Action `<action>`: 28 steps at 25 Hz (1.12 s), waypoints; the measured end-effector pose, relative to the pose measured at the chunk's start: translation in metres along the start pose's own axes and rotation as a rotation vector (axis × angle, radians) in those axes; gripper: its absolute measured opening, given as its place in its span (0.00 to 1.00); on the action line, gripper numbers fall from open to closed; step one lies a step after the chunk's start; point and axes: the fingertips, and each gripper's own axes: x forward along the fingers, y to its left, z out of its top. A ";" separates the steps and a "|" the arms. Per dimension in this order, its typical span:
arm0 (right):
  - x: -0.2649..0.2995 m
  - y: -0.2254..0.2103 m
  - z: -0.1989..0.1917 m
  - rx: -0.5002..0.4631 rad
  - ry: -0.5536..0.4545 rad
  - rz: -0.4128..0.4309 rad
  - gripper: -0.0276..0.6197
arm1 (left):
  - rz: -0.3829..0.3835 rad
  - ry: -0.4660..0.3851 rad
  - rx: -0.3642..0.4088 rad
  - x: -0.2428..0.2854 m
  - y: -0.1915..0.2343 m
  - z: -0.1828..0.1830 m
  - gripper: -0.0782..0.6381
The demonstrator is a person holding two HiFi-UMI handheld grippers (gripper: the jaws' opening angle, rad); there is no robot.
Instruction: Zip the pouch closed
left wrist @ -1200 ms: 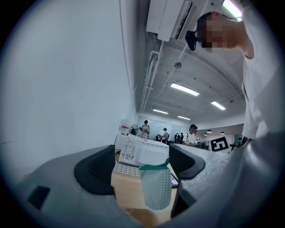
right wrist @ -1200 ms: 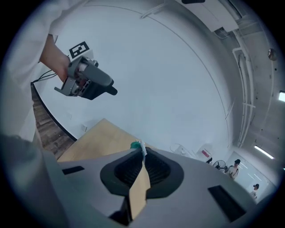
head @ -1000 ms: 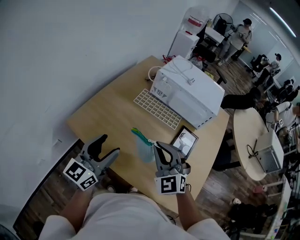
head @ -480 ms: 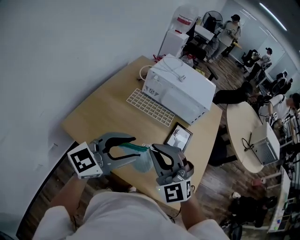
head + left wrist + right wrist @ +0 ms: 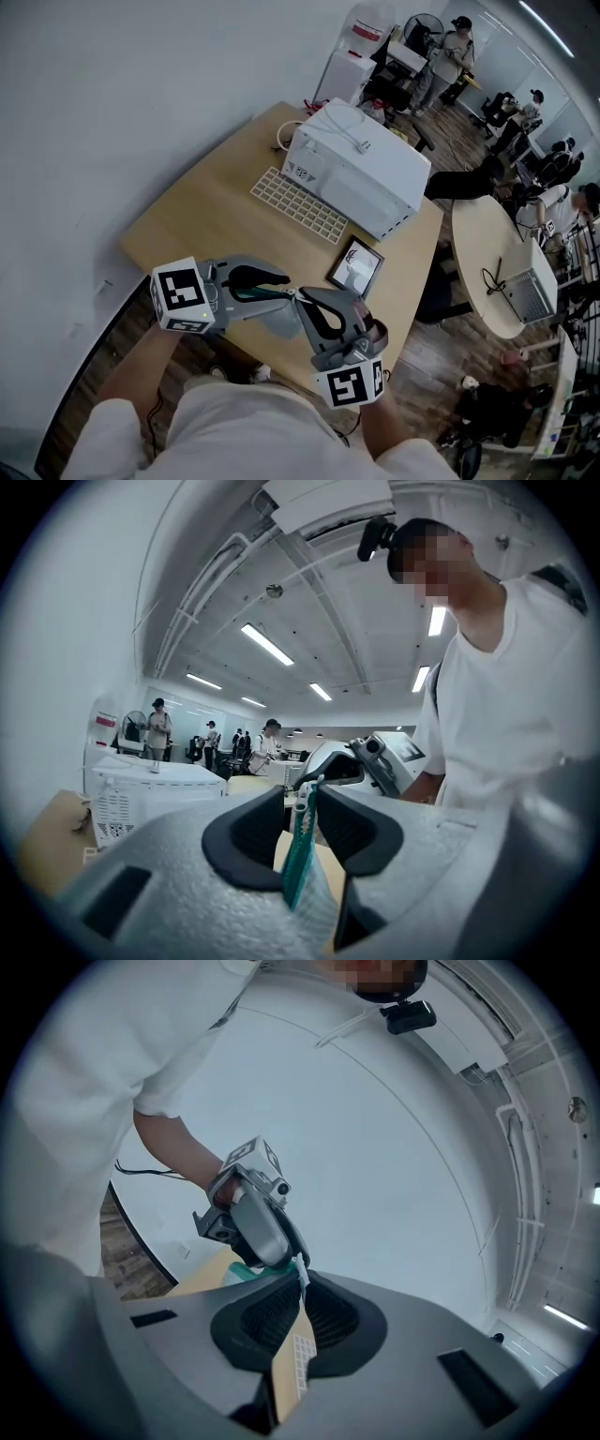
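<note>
A translucent pouch point(image 5: 279, 321) with a green zipper strip point(image 5: 266, 293) hangs in the air above the table's near edge, held between both grippers. My left gripper point(image 5: 285, 290) points level toward the right. Its jaws are closing, with the green strip point(image 5: 298, 866) between them and the pads touching it. My right gripper point(image 5: 302, 299) faces it from the right and is shut on the small white zipper pull point(image 5: 301, 1273) at the strip's end. In the right gripper view the left gripper point(image 5: 259, 1228) sits just beyond the right gripper point(image 5: 302, 1284).
A wooden table point(image 5: 202, 225) carries a white boxy appliance point(image 5: 361, 169), a white keyboard point(image 5: 298, 204) and a framed picture point(image 5: 355, 267). A white wall runs along the left. A round table point(image 5: 492, 267) and several people are further off at the right.
My left gripper has swung in from the left, turned toward the pouch and narrowed its jaws round the green strip. The right gripper and pouch have risen a little.
</note>
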 end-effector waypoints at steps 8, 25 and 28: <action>0.000 0.005 -0.001 -0.025 0.024 0.044 0.07 | -0.132 -0.031 -0.100 -0.002 -0.005 -0.006 0.24; 0.011 0.000 -0.012 0.015 0.019 0.056 0.07 | -0.116 0.027 -0.080 -0.004 0.009 -0.013 0.18; 0.011 -0.002 -0.011 0.017 0.012 0.055 0.07 | -0.126 0.023 -0.101 -0.004 0.011 -0.013 0.18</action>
